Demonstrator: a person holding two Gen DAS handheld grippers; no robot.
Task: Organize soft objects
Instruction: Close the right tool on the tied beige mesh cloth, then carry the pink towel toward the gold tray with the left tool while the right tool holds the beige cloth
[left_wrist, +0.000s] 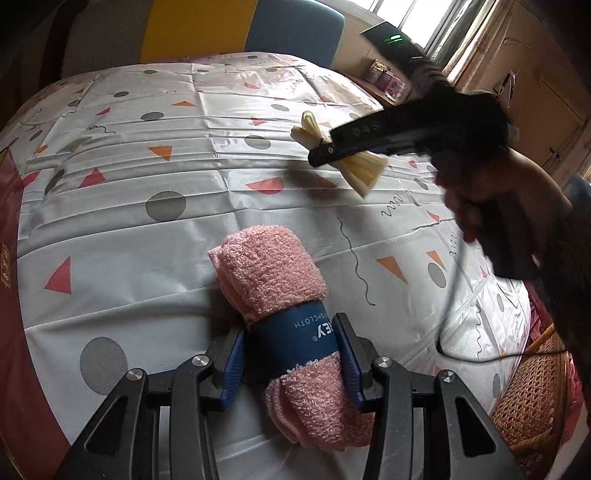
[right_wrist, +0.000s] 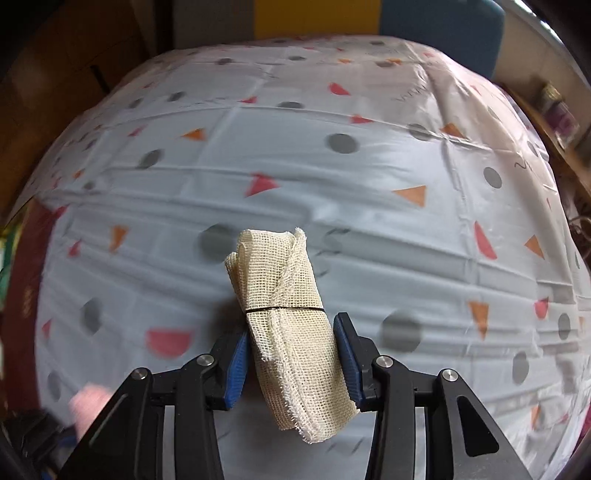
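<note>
The left tongs (left_wrist: 293, 354) are closed partway on a rolled pink washcloth (left_wrist: 275, 295), the blue pads pressing both sides of its navy paper band (left_wrist: 295, 343). The roll sticks out ahead of the pads and rests on the worktop (left_wrist: 147, 229), which is covered by a white cloth printed with grey dots and orange and red shapes.

The right tongs (right_wrist: 291, 360) grip a cream gauze bundle (right_wrist: 288, 314) tied round the middle by a thin black band (right_wrist: 284, 307); both pads touch its sides just below the band. Seen from the left wrist, that bundle (left_wrist: 364, 171) sits far to the right, pinched across its middle, a hand (left_wrist: 480, 199) behind.
</note>
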